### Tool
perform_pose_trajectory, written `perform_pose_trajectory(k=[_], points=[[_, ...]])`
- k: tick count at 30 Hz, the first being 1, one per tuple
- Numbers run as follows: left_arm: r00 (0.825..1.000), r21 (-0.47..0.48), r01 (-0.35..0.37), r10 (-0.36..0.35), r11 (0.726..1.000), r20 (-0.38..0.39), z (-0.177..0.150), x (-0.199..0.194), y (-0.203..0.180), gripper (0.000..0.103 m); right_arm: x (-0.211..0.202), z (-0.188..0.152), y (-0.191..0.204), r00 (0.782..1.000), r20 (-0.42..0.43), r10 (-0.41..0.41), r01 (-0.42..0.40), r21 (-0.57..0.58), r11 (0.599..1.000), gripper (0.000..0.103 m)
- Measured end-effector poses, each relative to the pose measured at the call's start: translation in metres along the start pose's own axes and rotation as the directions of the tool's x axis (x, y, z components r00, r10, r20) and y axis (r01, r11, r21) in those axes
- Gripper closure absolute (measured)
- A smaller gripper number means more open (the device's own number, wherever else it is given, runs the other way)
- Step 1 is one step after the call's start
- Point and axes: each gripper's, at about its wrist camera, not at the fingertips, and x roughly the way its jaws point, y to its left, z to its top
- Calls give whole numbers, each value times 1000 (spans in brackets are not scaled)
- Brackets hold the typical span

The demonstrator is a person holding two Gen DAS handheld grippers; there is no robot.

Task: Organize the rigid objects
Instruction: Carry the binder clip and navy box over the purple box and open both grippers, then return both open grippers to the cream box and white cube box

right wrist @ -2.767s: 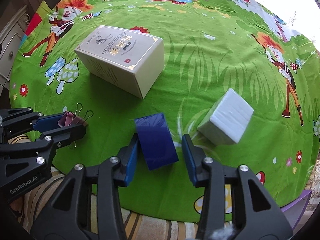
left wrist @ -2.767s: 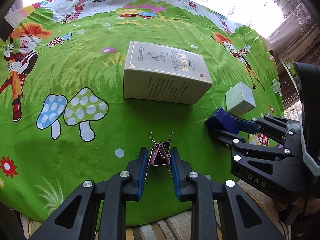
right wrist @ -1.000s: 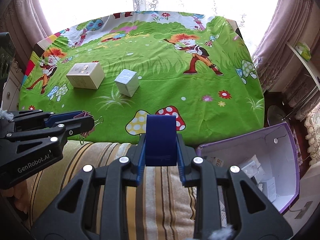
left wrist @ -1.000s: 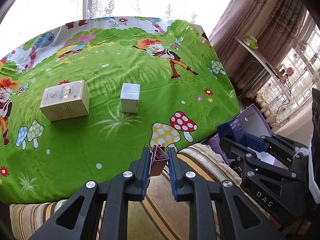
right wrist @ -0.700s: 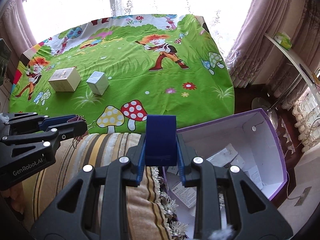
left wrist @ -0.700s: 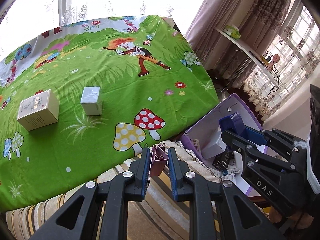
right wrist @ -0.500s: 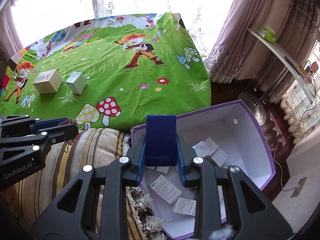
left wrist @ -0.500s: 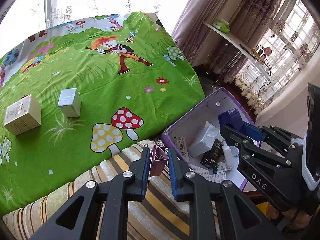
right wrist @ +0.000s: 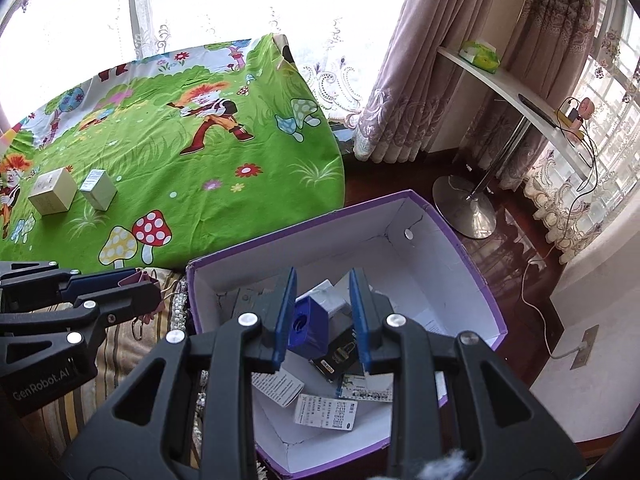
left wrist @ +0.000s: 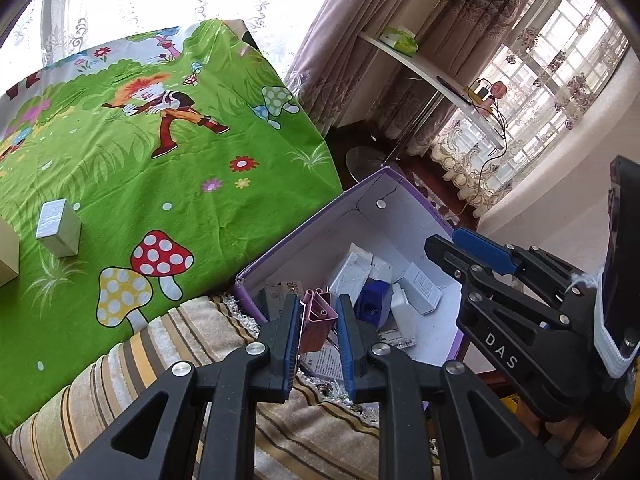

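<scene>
My left gripper (left wrist: 318, 312) is shut on a pink binder clip (left wrist: 316, 322) and holds it over the near left edge of the purple box (left wrist: 404, 188). My right gripper (right wrist: 323, 312) is open above the same purple box (right wrist: 472, 264). The dark blue block (right wrist: 307, 326) lies loose in the box between its fingers, among several small packages. The block also shows in the left wrist view (left wrist: 374, 300). A beige carton (right wrist: 52, 191) and a small pale box (right wrist: 98, 190) stand on the green cartoon tablecloth (right wrist: 192, 168).
The box sits on the floor beside a striped cushion (left wrist: 132, 356) at the table's edge. A white shelf on a metal stand (right wrist: 468, 208), curtains (right wrist: 404, 92) and a floor cable (right wrist: 536, 280) lie to the right.
Both grippers swung right from the table to the purple box. My right gripper opened and the dark blue block dropped into the box. The left still holds the clip.
</scene>
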Motion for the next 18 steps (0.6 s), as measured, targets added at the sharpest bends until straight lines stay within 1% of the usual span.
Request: perform_pose_trajectory(k=[3,6,12,14,16,18], points=[[1000,13,25,-25,1000,1,5,3,-8,84,-2,2,-8,1000,7,-13,13,15,1000,72],[998,8,65,-65,998,-13,7,6,-12,82,-4,4,-14,1000,12,-21,21,28,999,72],[998,-5,66,-66,998,-5,9,4,-8,78,-3,5,-16,1000,5,-14,13,41,999,71],[998,-15,62,-62,998,3,9,0,-3,77,-4,5,-15,1000,4,-4,3,39,999,66],[998,-27,58,-58,998,10,10,-3,1,75,-5,6,-11,1000,9,4,-4,38,999,52],[998,-39,56,-55,998,21,11,-7,6,72,-8,7,-7,1000,21,10,-11,35,999,44]])
